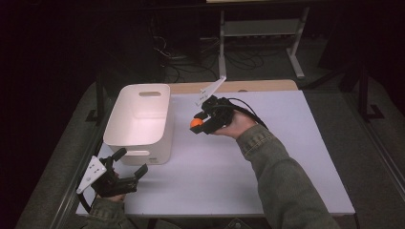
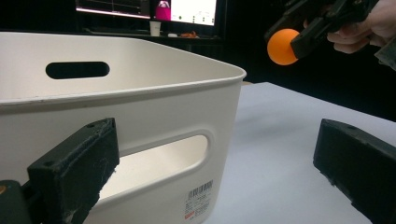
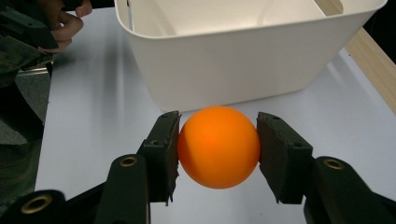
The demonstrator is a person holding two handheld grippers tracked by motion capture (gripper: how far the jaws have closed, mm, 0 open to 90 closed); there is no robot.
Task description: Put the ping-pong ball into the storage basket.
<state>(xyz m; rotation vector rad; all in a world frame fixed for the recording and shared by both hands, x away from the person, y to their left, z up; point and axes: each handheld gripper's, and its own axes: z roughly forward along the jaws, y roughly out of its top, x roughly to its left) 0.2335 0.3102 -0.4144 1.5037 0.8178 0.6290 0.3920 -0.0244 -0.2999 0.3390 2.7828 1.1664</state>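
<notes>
Your right tongs point(image 1: 199, 125) are clamped on the orange ball point(image 3: 218, 146), lifted above the desk point(image 1: 267, 157) just beside the white bin point(image 1: 125, 126); the drop-in looks undone, while your left tongs point(image 1: 130, 163) gape empty

Dim, dark surroundings; overhead light brightens the table point(image 1: 267, 157) and bin point(image 1: 143, 119), all frames slightly soft.

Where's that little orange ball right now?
The ball is clamped between the right gripper's fingers, held above the table just right of the white bin.
</notes>
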